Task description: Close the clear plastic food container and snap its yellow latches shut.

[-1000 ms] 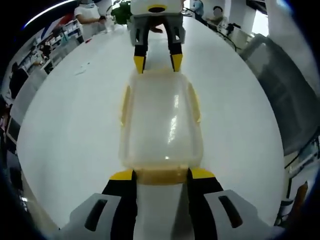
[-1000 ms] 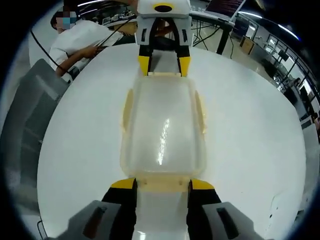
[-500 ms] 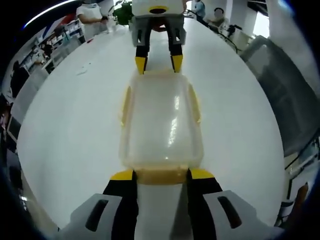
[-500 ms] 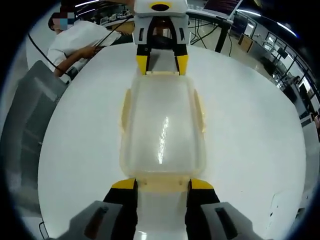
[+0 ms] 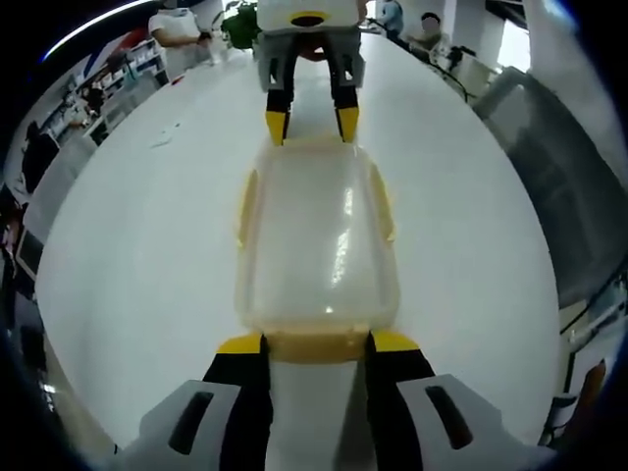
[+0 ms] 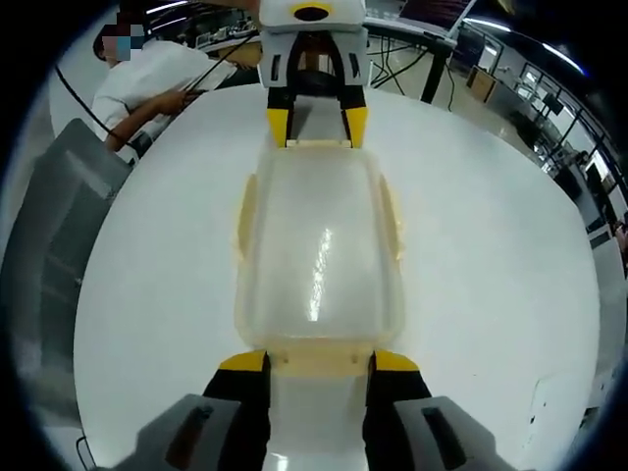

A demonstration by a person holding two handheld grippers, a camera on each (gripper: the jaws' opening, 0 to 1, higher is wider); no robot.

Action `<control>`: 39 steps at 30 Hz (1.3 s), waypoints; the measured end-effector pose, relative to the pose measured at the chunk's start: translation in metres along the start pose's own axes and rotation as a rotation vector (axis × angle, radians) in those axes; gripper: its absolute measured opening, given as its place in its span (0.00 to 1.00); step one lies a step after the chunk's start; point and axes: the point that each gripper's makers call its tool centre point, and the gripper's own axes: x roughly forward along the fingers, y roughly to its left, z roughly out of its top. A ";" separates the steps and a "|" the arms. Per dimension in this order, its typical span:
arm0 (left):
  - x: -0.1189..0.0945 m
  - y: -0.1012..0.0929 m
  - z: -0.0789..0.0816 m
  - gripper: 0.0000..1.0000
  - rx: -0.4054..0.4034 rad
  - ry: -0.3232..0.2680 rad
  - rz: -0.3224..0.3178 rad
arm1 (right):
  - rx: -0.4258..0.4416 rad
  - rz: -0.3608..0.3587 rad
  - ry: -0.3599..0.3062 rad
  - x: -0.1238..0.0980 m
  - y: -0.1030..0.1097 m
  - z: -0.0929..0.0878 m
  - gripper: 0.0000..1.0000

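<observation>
White tabletop (image 5: 128,255): my spread tongs bracket both end latches of the clear food container (image 5: 316,235).
Uneven pressing could skid it.

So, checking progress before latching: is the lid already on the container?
Yes, the clear lid sits flat over the container, between both grippers.

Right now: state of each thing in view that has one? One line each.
container: lid on, upright on the white table.
end latches: each sits between a gripper's jaws; whether snapped shut is unclear.
side latches: lie along the long sides; locked or not, cannot tell.
left gripper: jaws open, straddling the near end latch.
right gripper: jaws open, straddling the opposite end latch.
</observation>
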 end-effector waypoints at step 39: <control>-0.044 -0.005 0.057 0.36 0.059 0.050 0.088 | -0.011 -0.063 -0.019 -0.071 0.019 0.000 0.35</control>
